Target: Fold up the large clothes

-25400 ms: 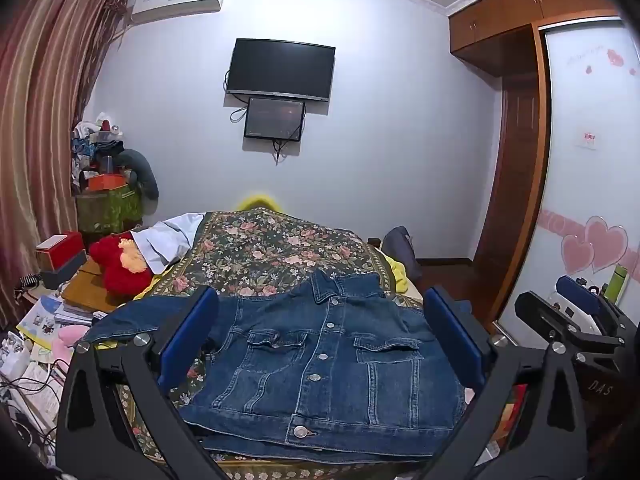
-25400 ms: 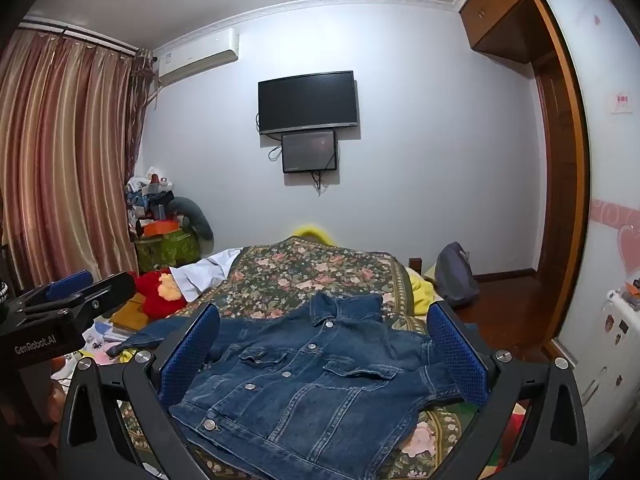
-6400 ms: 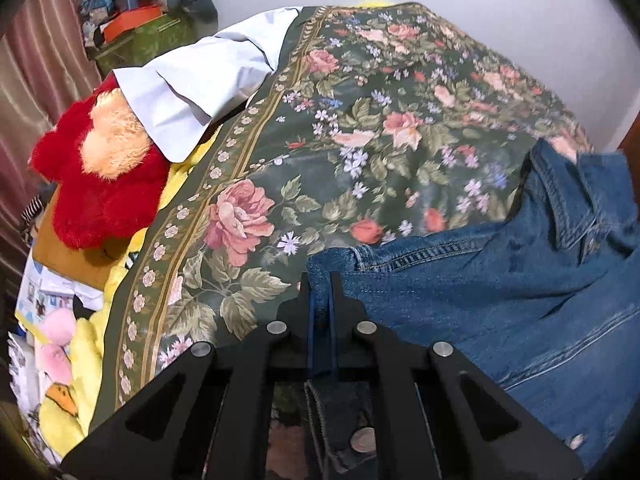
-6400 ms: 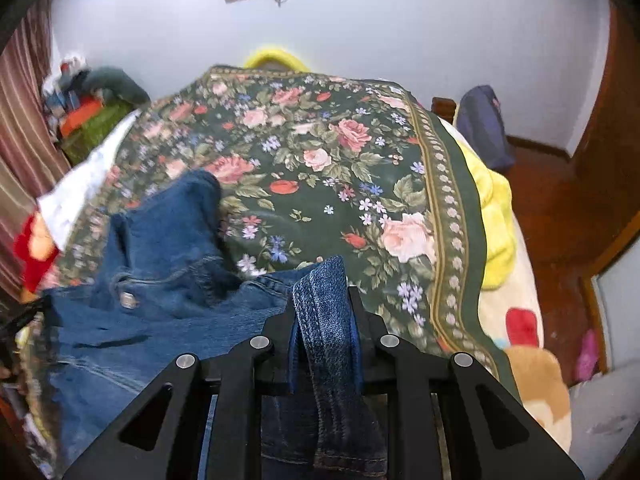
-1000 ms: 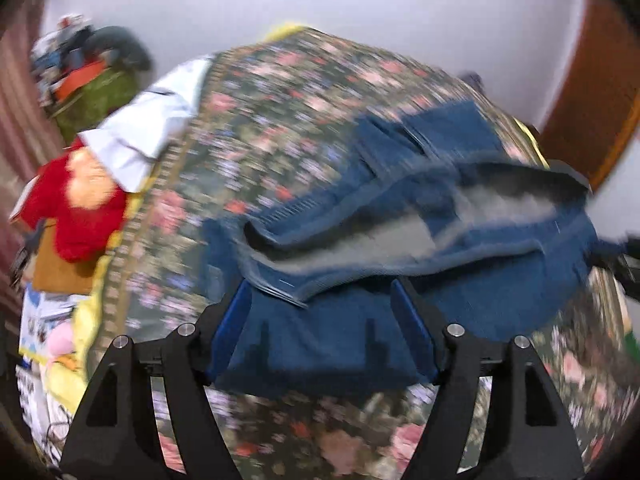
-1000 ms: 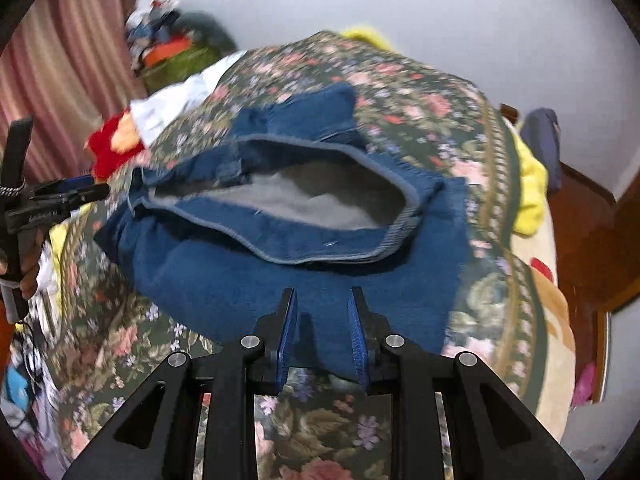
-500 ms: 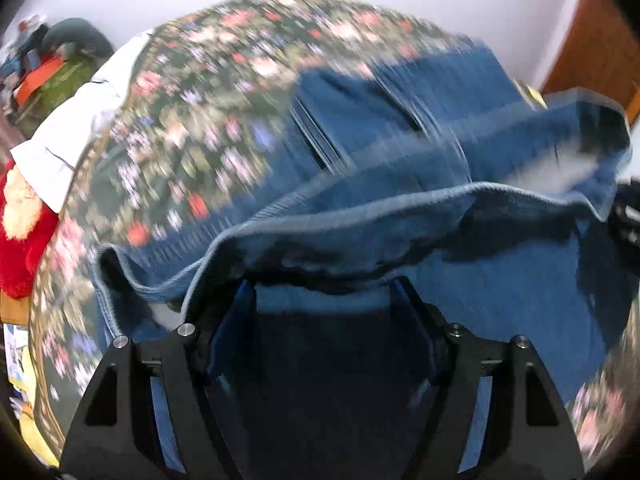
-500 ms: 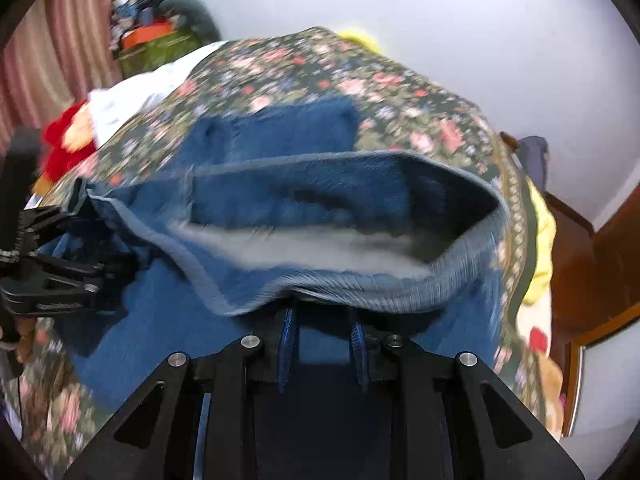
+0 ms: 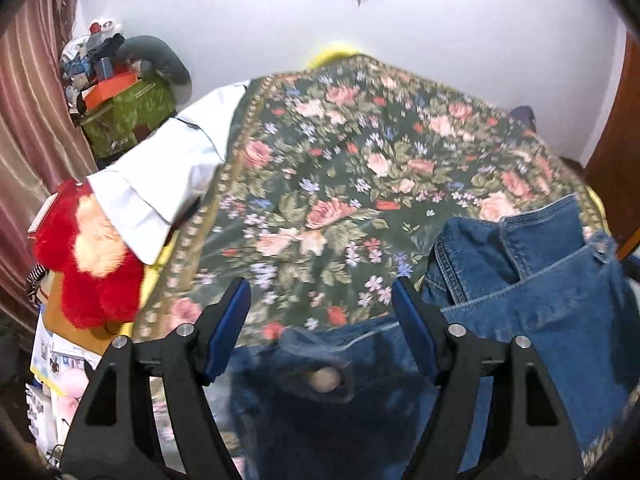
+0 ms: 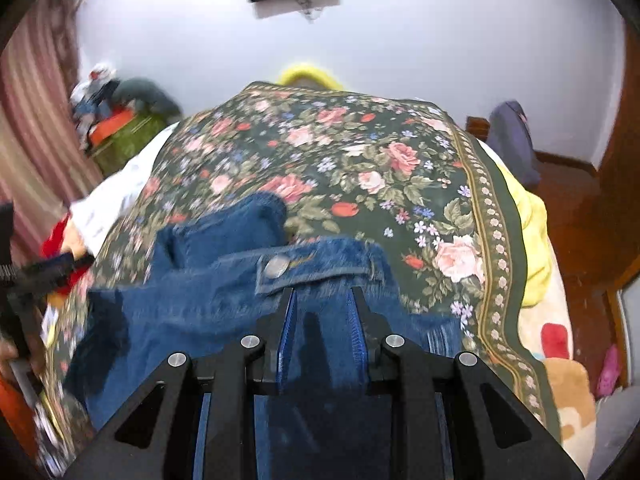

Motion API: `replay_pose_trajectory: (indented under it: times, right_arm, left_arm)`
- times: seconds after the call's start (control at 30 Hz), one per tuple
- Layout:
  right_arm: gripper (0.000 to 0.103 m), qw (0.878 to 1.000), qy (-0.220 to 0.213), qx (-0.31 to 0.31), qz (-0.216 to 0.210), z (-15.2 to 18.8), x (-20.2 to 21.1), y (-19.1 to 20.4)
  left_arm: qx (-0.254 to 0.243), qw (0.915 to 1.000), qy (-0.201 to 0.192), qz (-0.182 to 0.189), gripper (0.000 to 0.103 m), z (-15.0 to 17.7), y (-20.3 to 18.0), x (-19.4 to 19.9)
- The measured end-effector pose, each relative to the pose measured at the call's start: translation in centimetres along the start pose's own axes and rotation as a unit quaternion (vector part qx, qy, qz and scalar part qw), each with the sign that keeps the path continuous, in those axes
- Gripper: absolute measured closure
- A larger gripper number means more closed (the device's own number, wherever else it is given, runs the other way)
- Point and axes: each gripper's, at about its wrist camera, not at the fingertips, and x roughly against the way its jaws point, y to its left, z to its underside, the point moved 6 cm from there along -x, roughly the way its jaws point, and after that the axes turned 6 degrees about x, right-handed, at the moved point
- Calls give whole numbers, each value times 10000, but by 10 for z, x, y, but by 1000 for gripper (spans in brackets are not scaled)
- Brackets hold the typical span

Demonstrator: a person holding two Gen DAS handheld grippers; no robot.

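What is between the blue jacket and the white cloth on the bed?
In the left wrist view, only the flowery bedspread lies between the denim jacket and the white cloth; nothing else sits on that stretch.

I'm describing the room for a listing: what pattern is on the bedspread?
The bedspread is dark green with pink and red roses; it shows best in the right wrist view.

Blue denim jacket [image 9: 540, 300] – bunched, folded – on bed
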Motion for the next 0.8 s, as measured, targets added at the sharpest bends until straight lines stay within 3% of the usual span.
replay_pose_trajectory:
  times: [0.07,0.17,0.3,0.4,0.5,0.57,0.63,0.7,0.8]
  right_arm:
    - [82,9992,94,372,59,10,7,12]
    - [82,9958,207,878,171,27,11,28]
    - [82,9790,389,1752,967,51,0,48]
    - [82,9655,817,2104,1300,71,-20,54]
    - [82,9582,731,2283,1559,76,-23,56]
    - [68,9556,725,2257,1749,75,-20,51]
    - [23,9520,641,2144,2089,71,-13,36]
    - [12,9576,654,2012,1955,71,-11,22]
    - [9,9742,794,1496,1491,75,-5,-2]
  left_arm:
    - [80,9999,56,39,20,6,15,11]
    - [109,9995,263,131,19,26,33,19]
    - [-135,9971,706,247,18,63,36,10]
    - [-308,9940,1042,149,18,91,30,-9]
    - [-657,9887,1301,-356,18,116,30,-35]
    - [-853,9845,1385,-660,12,131,35,-50]
    - [-749,9888,1187,-511,6,137,43,-51]
    - [-643,9904,1156,-410,5,139,49,-46]
    - [-667,9905,1137,-397,5,141,53,-37]
